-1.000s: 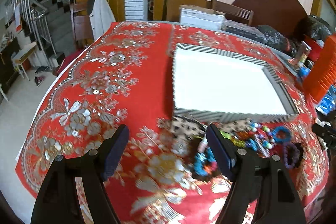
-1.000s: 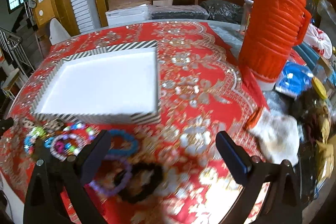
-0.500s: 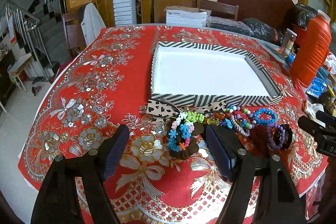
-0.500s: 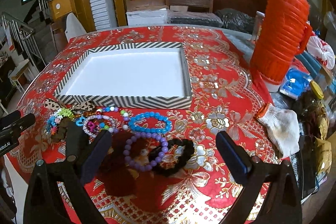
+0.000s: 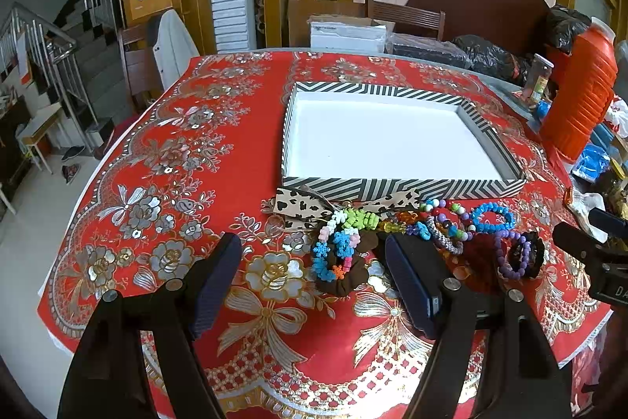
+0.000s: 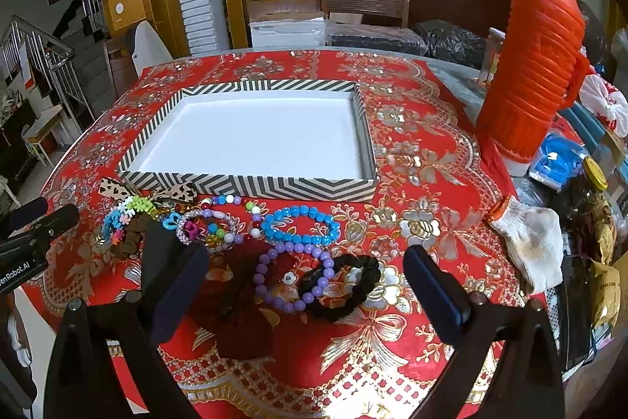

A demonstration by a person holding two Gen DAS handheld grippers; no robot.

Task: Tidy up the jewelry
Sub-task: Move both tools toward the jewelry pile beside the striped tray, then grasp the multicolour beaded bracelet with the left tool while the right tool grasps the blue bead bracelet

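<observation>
Nothing appears sorted yet: the shallow black-and-white chevron-striped tray sits near the middle of the red floral tablecloth with its white floor bare. All the jewelry lies in a loose row on the cloth between the tray's near wall and the table's near edge: a leopard-print bow, a multicoloured plastic charm bracelet on a brown scrunchie, a blue bead bracelet, a purple bead bracelet overlapping a black scrunchie. The left gripper and the right gripper both hover above the pile, jaws wide apart, holding nothing. Every piece, I judge, remains to be moved.
</observation>
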